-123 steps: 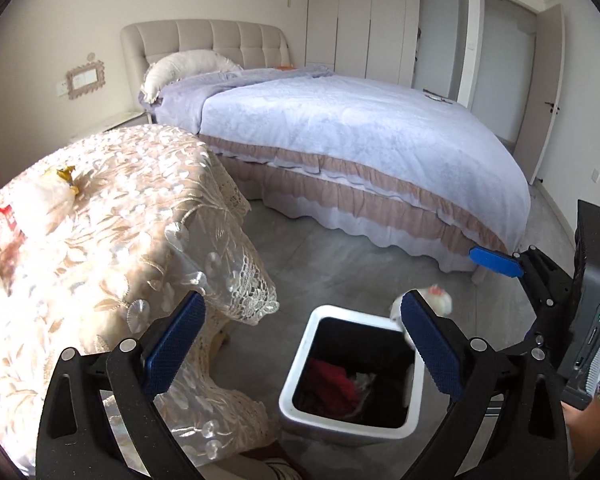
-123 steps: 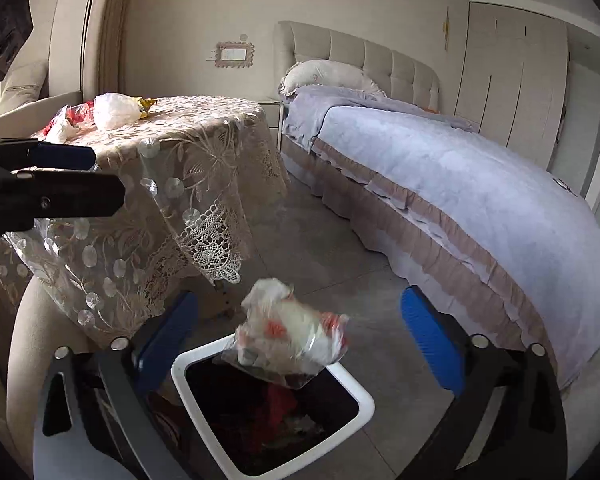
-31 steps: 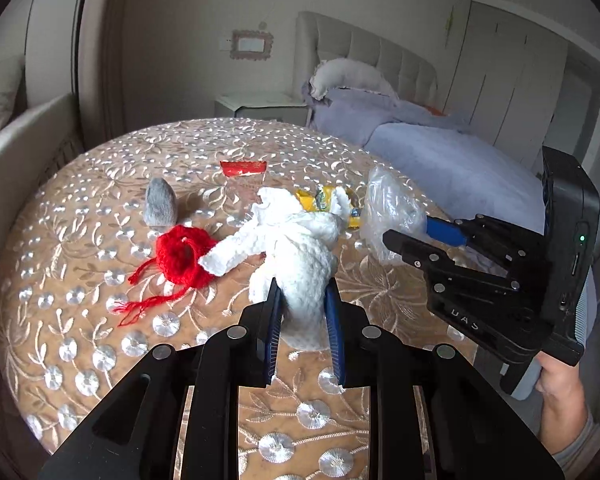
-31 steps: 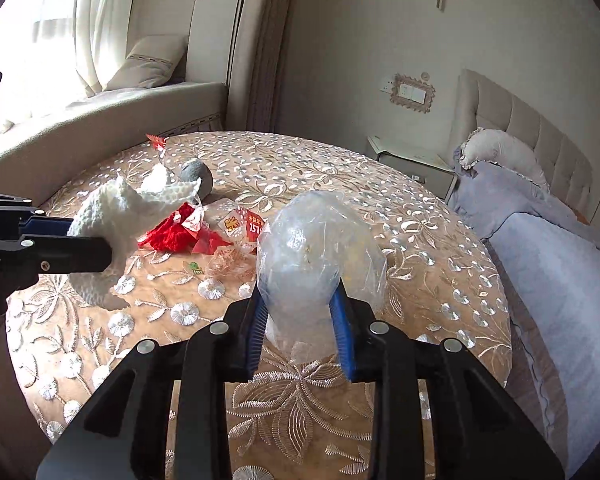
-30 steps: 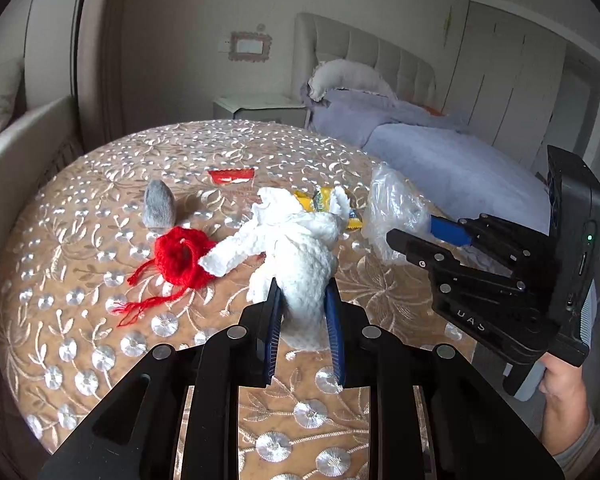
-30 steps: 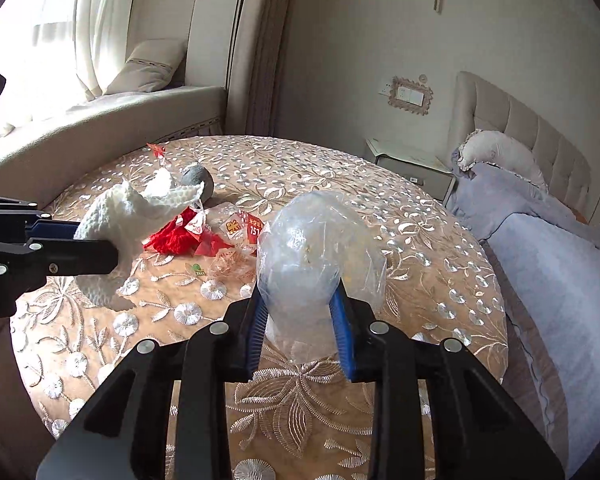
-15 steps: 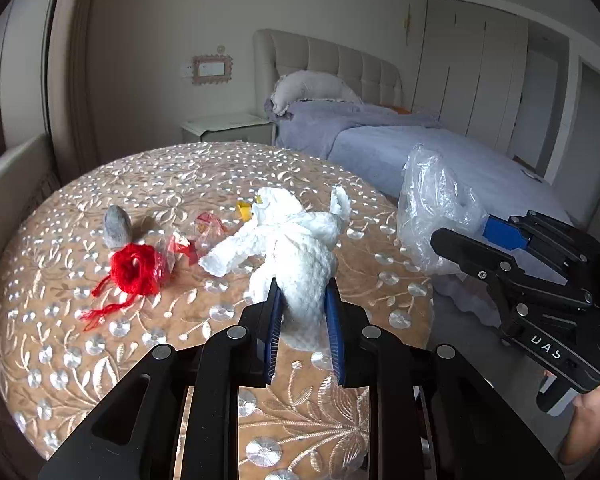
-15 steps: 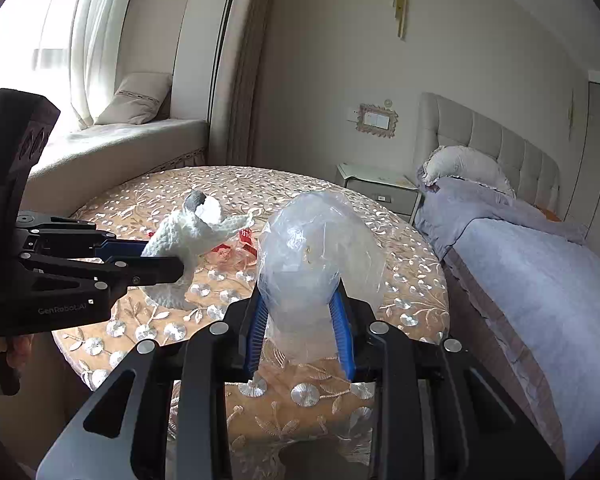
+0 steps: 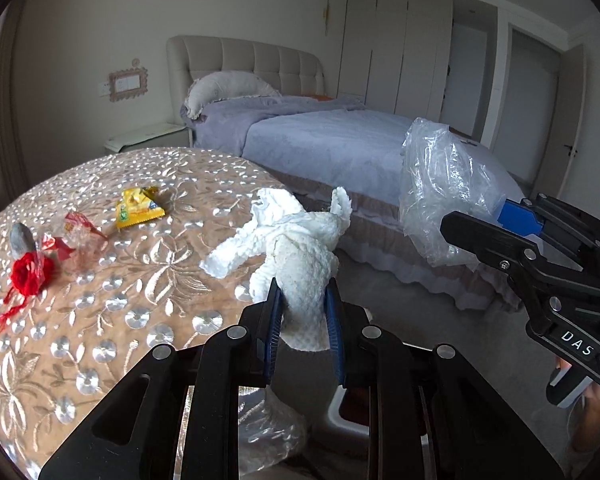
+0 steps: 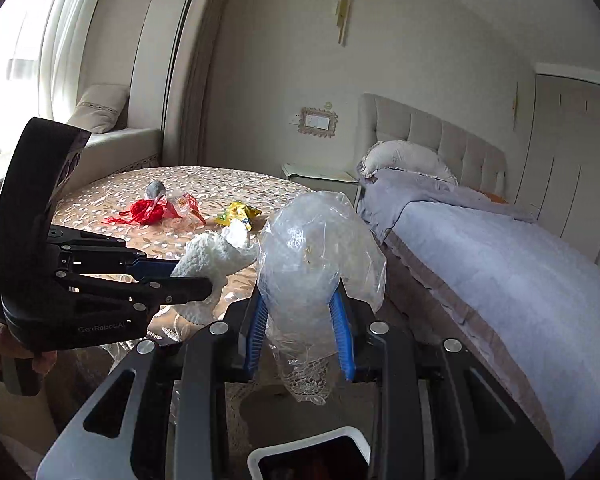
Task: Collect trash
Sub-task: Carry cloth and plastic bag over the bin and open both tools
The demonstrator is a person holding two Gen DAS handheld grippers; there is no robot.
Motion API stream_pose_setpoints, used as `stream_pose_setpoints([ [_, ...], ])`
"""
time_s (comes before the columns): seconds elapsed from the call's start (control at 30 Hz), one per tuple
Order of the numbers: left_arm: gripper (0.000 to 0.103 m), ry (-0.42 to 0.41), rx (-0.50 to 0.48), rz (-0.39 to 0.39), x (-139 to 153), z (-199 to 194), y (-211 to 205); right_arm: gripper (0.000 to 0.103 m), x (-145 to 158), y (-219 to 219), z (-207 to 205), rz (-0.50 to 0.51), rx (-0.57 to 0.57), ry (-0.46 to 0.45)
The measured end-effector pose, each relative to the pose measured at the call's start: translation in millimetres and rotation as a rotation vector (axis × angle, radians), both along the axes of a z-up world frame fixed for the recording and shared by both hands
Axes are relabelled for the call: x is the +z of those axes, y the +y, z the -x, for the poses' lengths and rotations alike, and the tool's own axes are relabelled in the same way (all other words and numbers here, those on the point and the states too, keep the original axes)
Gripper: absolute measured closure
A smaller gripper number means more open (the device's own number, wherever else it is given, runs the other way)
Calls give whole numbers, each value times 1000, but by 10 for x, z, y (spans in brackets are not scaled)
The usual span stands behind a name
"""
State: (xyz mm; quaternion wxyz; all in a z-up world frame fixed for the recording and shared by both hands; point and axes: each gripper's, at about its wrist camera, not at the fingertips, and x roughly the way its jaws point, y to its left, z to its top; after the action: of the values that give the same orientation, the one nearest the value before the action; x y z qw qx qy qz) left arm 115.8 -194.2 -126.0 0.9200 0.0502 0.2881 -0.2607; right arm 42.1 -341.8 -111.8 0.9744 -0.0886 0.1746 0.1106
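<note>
The left gripper (image 9: 302,312) is clamped on a white crumpled cloth (image 9: 300,248) held past the round table's (image 9: 100,300) edge; the right gripper (image 10: 300,332) pinches a clear plastic bag (image 10: 316,248) beside it. Below both — open floor and the white bin (image 10: 312,456) rim. Wrappers (image 9: 138,210) lie on the table.

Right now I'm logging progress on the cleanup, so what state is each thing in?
left claw: shut on the white tissue wad, lifted off the table.
right claw: shut on the clear plastic bag, held up.
yellow wrapper: lying on the table.
red yarn: lying on the table.
trash bin: open, below the claws.
</note>
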Motion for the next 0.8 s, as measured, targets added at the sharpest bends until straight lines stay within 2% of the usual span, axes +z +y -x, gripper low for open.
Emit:
stream_pose_setpoints([
  [0.37, 82, 123, -192, -43, -610, 95, -704, 71, -555, -488, 279, 6, -151, 80],
  [0.57, 82, 176, -269, -83, -917, 121, -1048, 71, -848, -682, 295, -9, -178, 124],
  [0.63, 79, 206, -291, -88, -1003, 115, -1142, 70, -926, -728, 276, -7, -188, 143],
  [0.67, 65, 231, -304, -89, -1055, 101, -1189, 70, -961, -752, 267, -9, -195, 150],
  [0.7, 32, 257, -315, -90, -1103, 78, -1232, 70, -999, -781, 256, -12, -201, 160],
  [0.73, 13, 282, -322, -99, -1156, 31, -1281, 70, -1043, -813, 247, -18, -206, 172],
  [0.77, 5, 299, -315, -114, -1210, 9, -1320, 70, -1081, -845, 241, -21, -213, 181],
  [0.8, 5, 313, -299, -128, -1268, 0, -1350, 70, -1110, -876, 219, -25, -220, 191],
])
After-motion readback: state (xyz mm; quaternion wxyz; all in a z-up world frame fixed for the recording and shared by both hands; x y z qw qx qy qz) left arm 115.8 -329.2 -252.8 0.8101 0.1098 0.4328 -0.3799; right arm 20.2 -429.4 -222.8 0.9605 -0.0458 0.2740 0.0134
